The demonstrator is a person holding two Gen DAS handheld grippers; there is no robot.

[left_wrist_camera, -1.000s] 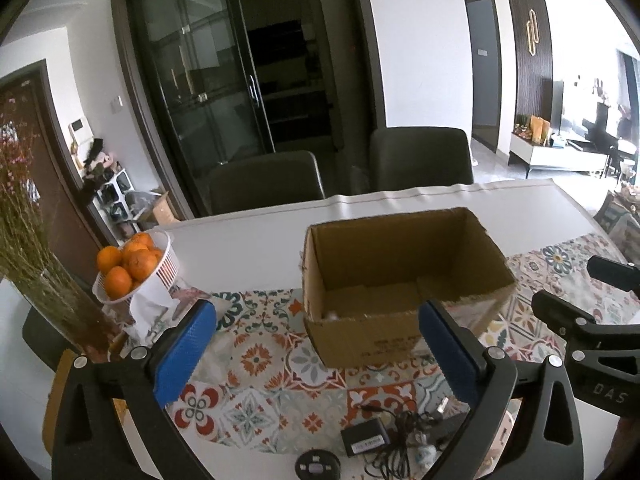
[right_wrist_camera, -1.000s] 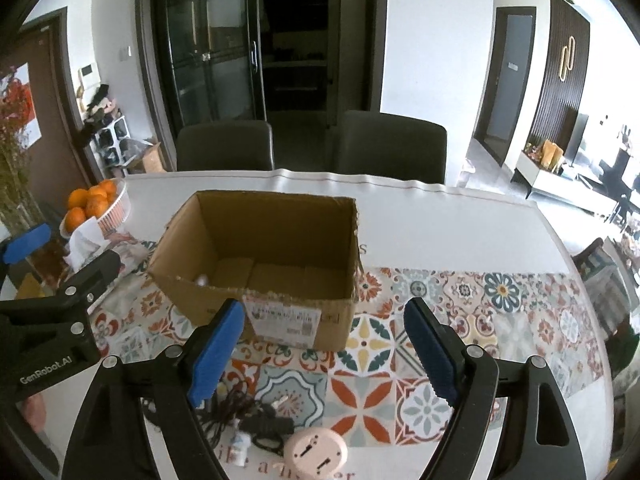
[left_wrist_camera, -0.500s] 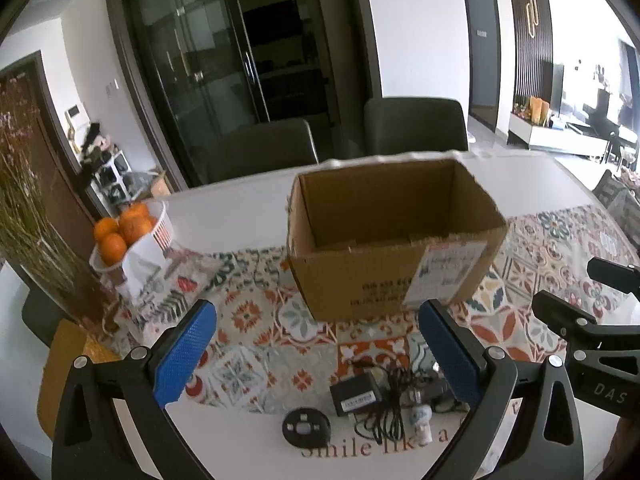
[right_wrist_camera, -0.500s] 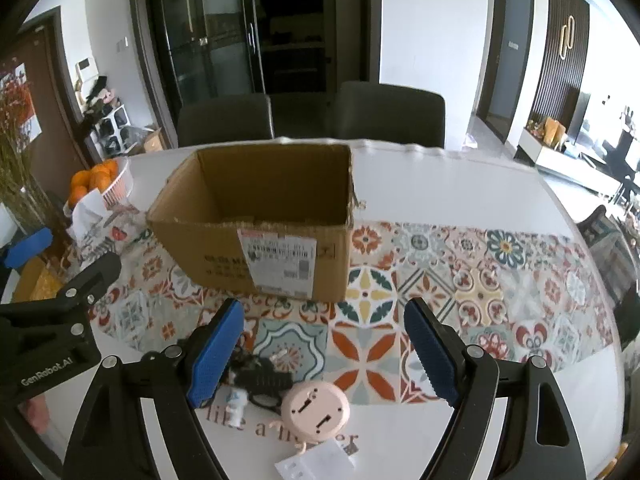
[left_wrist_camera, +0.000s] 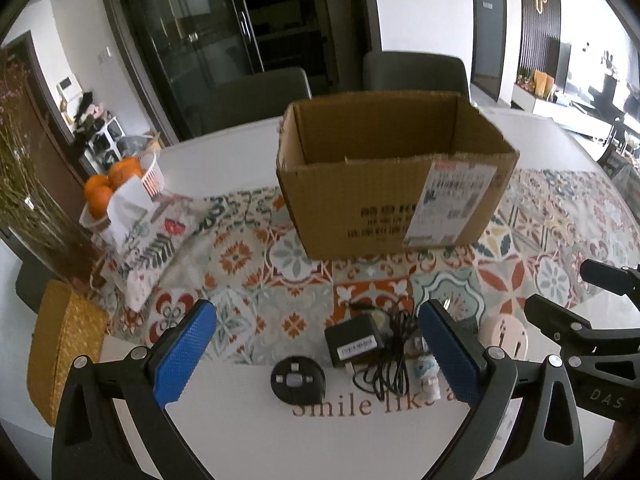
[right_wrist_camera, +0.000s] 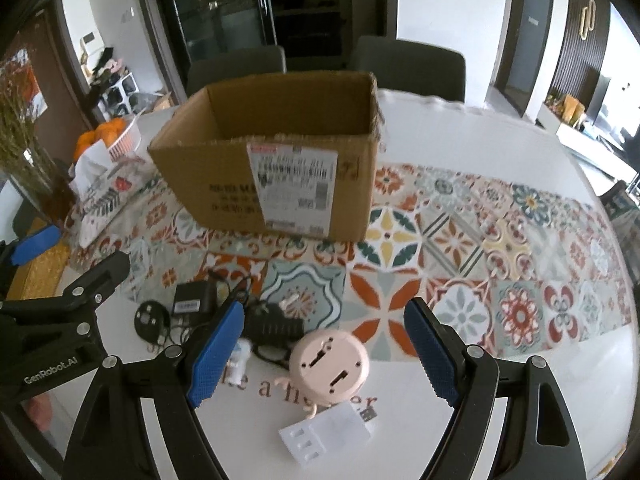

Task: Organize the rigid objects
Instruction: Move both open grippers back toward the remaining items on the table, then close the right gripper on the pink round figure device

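Left gripper [left_wrist_camera: 316, 354] wide open, empty, above black power adapter [left_wrist_camera: 354, 341] and round black disc [left_wrist_camera: 297, 379] on white worktop [left_wrist_camera: 240, 432]. Right gripper [right_wrist_camera: 324, 354] wide open, empty, over pink round device [right_wrist_camera: 329, 364]; white plug block [right_wrist_camera: 324, 434] nearer. Open cardboard box [right_wrist_camera: 280, 160] upright behind, on patterned runner [right_wrist_camera: 460, 248].
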